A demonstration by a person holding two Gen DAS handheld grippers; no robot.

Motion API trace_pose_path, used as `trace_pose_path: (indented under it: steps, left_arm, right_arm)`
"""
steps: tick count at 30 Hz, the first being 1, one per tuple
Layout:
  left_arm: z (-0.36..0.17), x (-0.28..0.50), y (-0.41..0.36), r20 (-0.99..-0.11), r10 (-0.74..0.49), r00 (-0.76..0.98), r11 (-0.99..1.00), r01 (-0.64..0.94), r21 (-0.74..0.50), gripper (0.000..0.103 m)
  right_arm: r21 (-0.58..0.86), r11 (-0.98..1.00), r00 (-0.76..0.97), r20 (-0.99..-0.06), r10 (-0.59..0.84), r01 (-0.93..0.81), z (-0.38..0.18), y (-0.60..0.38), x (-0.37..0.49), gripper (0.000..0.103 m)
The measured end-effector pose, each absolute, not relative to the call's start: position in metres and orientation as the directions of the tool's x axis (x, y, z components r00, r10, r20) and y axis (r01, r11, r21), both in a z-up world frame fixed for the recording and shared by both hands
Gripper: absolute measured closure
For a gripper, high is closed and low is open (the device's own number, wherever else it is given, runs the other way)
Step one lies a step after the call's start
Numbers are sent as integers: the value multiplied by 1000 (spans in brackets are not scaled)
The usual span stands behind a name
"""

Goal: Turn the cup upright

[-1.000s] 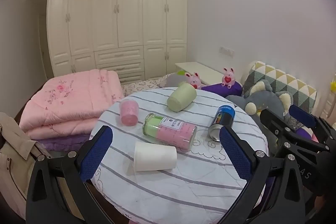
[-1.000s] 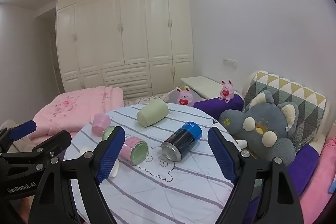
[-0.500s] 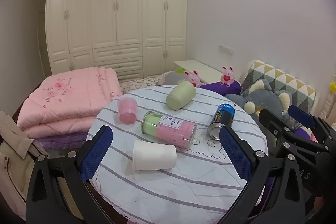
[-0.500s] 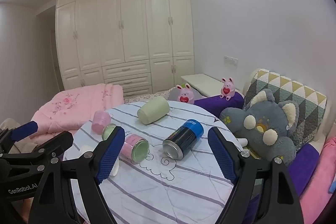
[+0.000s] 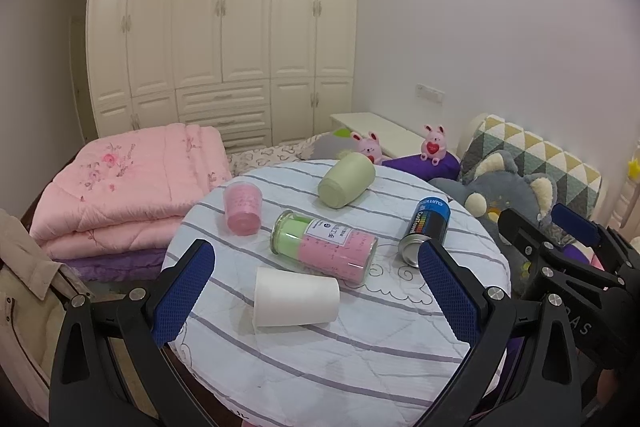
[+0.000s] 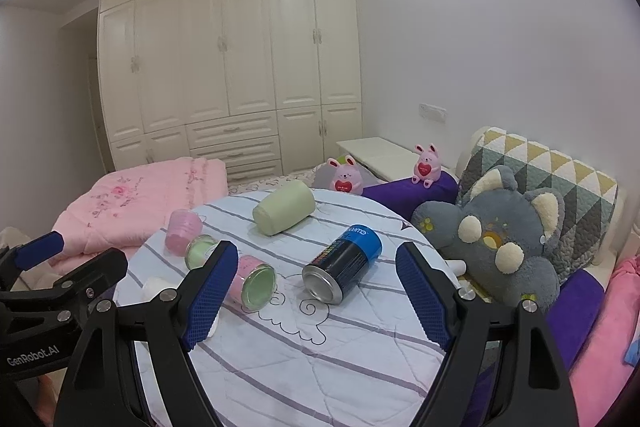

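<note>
Several cups and cans lie on their sides on a round striped table [image 5: 360, 359]. A white cup [image 5: 296, 297] lies nearest my left gripper [image 5: 316, 287], which is open and empty above the table's near edge. A green-and-pink jar [image 5: 324, 247], a pink cup [image 5: 242, 209], a green cup [image 5: 346, 185] and a blue-topped can [image 5: 426, 231] lie beyond. My right gripper [image 6: 316, 299] is open and empty, with the can [image 6: 342, 269] lying between its fingers' line of sight, still apart. The green cup [image 6: 284, 207] and the jar [image 6: 256, 281] also show there.
A folded pink quilt [image 5: 120, 187] lies left of the table. A grey plush toy [image 6: 492, 239] and a patterned cushion [image 6: 560, 179] sit to the right. Two pink bunny toys [image 6: 346, 179] stand behind the table. A white wardrobe [image 5: 224, 27] fills the back wall.
Both views have shifted slightly; the table and its objects sit a little lower and nearer in frame. Nothing on the table has moved. Both grippers stay open.
</note>
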State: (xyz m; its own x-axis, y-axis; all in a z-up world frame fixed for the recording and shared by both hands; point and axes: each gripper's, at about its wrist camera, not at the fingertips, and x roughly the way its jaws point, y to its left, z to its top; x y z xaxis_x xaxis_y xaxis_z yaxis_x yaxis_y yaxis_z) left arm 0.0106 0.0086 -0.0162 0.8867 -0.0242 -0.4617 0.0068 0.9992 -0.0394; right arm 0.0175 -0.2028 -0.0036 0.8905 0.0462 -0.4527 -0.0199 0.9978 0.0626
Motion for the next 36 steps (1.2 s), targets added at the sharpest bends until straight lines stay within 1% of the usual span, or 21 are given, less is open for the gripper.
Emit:
trace_pose_path:
  steps: [11, 18, 26, 36]
  left_arm:
    - [-19, 16, 13, -476, -27, 879, 999, 3, -50, 0]
    - [-23, 26, 24, -501, -29, 865, 997, -9, -75, 0]
    - [-22, 35, 26, -509, -26, 860, 998, -10, -67, 0]
    - [-15, 52, 19, -513, -32, 858, 999, 11, -43, 0]
  right_arm:
    - [61, 998, 888, -459, 36, -9, -6, -203, 21, 21]
    - [66, 998, 878, -478, 39, -8, -11, -203, 30, 21]
    - [64, 998, 869, -492, 45, -15, -14, -200, 42, 21]
    - [69, 998, 871, -489, 40, -7, -7, -201, 55, 21]
